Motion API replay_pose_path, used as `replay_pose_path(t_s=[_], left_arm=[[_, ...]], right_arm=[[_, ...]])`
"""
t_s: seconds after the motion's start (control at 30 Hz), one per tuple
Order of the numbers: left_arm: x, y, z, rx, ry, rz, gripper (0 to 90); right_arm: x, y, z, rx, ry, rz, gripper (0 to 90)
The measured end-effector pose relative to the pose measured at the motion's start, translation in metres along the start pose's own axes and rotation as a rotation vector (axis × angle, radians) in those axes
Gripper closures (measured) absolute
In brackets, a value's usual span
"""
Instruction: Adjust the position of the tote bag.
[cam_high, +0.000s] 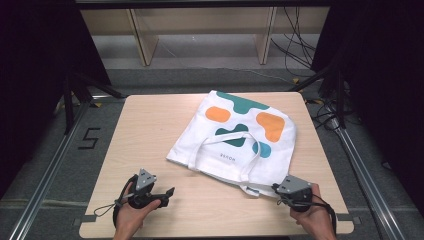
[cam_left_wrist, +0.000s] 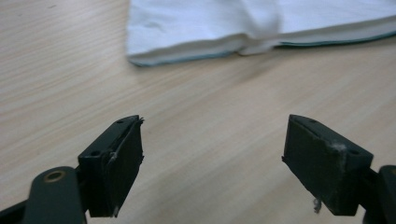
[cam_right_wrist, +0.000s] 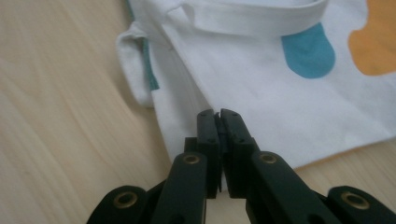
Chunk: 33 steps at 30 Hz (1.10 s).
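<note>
High view: light wood-grain table (cam_high: 150, 130), matte, sitting on a grey floor with aluminium rails along both sides and a black "5" mark (cam_high: 89, 138) on the floor at 9 o'clock. Beyond the far edge at 12 o'clock, pale wooden shelf legs (cam_high: 142, 42); loose black cables (cam_high: 295, 45) at 1 o'clock; dark curtains both flanks. White tote bag (cam_high: 235, 137) with teal and orange blobs lies flat right of table centre, handles looped toward the near edge. Left gripper (cam_high: 167, 195) at 7 o'clock, over bare wood, well apart from the bag. Right gripper (cam_high: 274, 188) at 5 o'clock, tips at the bag's near corner. Left gripper view: jaws stand wide, only wood grain between them; bag hem (cam_left_wrist: 196, 51) at 12 o'clock, apart. Right gripper view: jaws pinched together over the bag's near edge (cam_right_wrist: 280, 116); cannot tell if cloth is caught between the pads. Handle strap (cam_right_wrist: 257, 16) at 12 o'clock, bare table at 9 o'clock.
</note>
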<state>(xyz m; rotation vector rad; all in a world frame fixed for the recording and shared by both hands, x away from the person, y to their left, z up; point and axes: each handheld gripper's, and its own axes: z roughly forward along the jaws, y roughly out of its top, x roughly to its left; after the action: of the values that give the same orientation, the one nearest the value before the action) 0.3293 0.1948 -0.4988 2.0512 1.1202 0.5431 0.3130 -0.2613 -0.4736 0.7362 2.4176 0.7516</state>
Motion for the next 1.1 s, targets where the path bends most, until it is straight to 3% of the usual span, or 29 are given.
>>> replay_pose_path(t_s=[0.17, 0.2, 0.27, 0.37, 0.4, 0.43, 0.5, 0.57, 0.67, 0.7, 0.8, 0.83, 0.97, 1.1], left_arm=[[0.007, 0.007, 0.019, 0.001, 0.013, -0.022, 21.7], [0.01, 0.01, 0.02, 0.031, 0.008, 0.011, 22.9], [0.008, 0.013, 0.028, 0.004, 0.009, -0.014, 24.6], [0.009, 0.016, 0.033, 0.016, 0.015, 0.005, 25.8], [0.008, 0.017, 0.036, 0.016, 0.016, -0.008, 27.2], [0.011, 0.019, 0.037, 0.037, 0.019, 0.035, 29.4], [0.011, 0.021, 0.042, 0.036, 0.015, 0.041, 33.2], [0.012, 0.023, 0.047, 0.028, 0.007, 0.055, 42.6], [0.01, 0.026, 0.054, 0.028, 0.028, 0.064, 44.3], [0.009, 0.026, 0.056, 0.021, 0.022, 0.051, 44.5], [0.007, 0.029, 0.06, 0.033, 0.018, 0.068, 44.7], [0.007, 0.03, 0.06, 0.046, 0.025, 0.094, 44.9], [0.004, 0.032, 0.066, 0.026, 0.021, 0.104, 44.6], [0.0, 0.031, 0.062, 0.053, 0.013, 0.125, 37.7]], right_arm=[[-0.018, -0.013, -0.004, 0.0, -0.033, 0.027, 88.0], [-0.02, -0.014, -0.004, -0.004, -0.038, 0.026, 88.0], [-0.024, -0.015, -0.004, -0.01, -0.039, 0.027, 88.0], [-0.027, -0.015, -0.005, -0.016, -0.049, 0.041, 88.0], [-0.028, -0.016, -0.005, -0.02, -0.048, 0.031, 88.0], [-0.028, -0.016, -0.005, -0.018, -0.05, 0.041, 88.0], [-0.03, -0.017, -0.006, -0.015, -0.049, 0.04, 88.0], [-0.032, -0.018, -0.006, -0.022, -0.058, 0.037, 87.9], [-0.033, -0.02, -0.006, -0.021, -0.059, 0.051, 87.9], [-0.034, -0.02, -0.006, -0.022, -0.055, 0.049, 87.9], [-0.034, -0.02, -0.006, -0.024, -0.053, 0.043, 87.7], [-0.034, -0.02, -0.006, -0.021, -0.056, 0.052, 87.5], [-0.034, -0.02, -0.005, -0.026, -0.053, 0.047, 86.9], [-0.034, -0.021, -0.006, -0.023, -0.06, 0.064, 86.7]])
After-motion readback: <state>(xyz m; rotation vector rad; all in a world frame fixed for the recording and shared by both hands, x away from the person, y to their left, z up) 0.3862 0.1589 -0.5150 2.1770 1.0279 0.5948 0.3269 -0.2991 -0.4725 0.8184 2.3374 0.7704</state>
